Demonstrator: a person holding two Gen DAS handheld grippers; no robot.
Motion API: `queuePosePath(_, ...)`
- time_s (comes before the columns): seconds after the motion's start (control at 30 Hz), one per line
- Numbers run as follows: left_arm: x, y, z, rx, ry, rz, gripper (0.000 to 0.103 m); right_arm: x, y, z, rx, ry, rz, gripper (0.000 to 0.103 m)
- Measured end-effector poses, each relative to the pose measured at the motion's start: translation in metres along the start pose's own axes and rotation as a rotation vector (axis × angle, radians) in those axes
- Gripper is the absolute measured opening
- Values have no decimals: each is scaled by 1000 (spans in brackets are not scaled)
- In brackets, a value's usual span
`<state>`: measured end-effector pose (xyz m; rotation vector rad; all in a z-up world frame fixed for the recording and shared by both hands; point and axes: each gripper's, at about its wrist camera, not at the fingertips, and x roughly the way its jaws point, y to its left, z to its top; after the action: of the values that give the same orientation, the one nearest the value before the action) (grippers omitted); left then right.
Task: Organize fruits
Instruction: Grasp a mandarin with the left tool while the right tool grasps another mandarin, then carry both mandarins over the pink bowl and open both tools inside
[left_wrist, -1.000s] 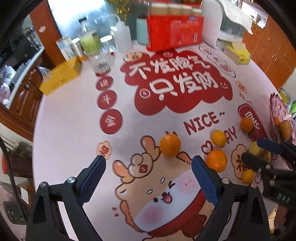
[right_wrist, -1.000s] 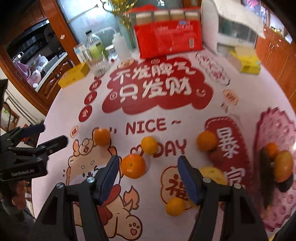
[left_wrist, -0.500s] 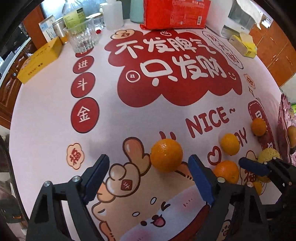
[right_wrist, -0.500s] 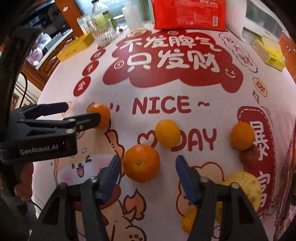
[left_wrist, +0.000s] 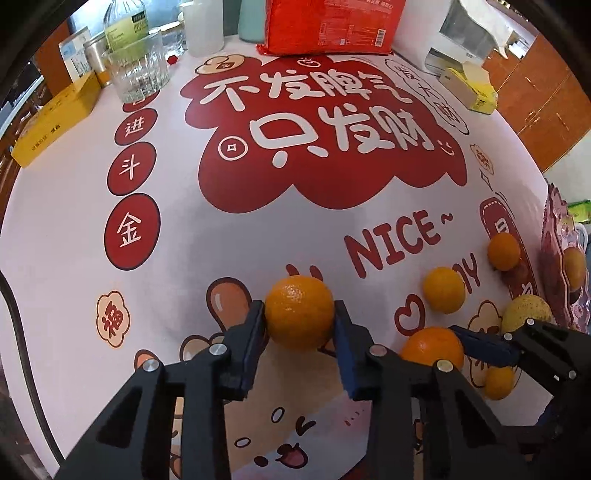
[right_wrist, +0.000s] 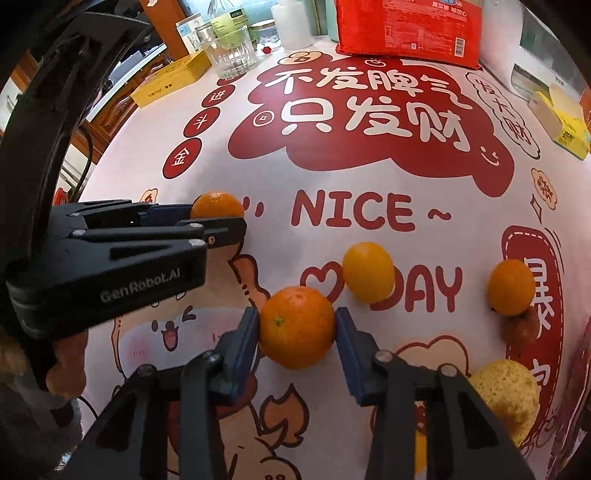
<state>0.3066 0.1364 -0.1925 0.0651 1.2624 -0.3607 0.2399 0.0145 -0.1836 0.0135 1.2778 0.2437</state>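
We've got both grippers down on the tablecloth (left_wrist: 258, 240), each working its own orange. The left gripper (left_wrist: 300, 317) is closing, pads touching both sides of the left orange (left_wrist: 299, 312), which sits on the cartoon's ear w/ nothing crowding it, so a clean sideways pinch works. The right gripper (right_wrist: 297, 326) is closing too, blue pads against the flanks of the stem-up orange (right_wrist: 297, 326), at 6 o'clock in the right wrist view. Both fruits look to be resting on the cloth, not lifted yet. Loose fruit nearby: a yellower orange (right_wrist: 368, 272) at about 1 o'clock from the right-hand grab, a smaller one (right_wrist: 511, 287) at 3 o'clock, a pale pear-like fruit (right_wrist: 506, 395) at 4 o'clock. The pink tray (left_wrist: 554, 236), at 3 o'clock in the left view, already holds some fruit, prob. the drop-off. Gripping at the widest girth makes sense: round skins slip otherwise.
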Motion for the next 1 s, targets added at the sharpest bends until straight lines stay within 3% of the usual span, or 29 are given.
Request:
queuePosePath(0.53,-97,-13,-33,21,-133,53,34,-62,12,-15,-23,-129,-33,41)
queuePosePath(1.0,-177,-72,-73,69,-249,48,34,-147,14,-58,-57,-290,-84,41)
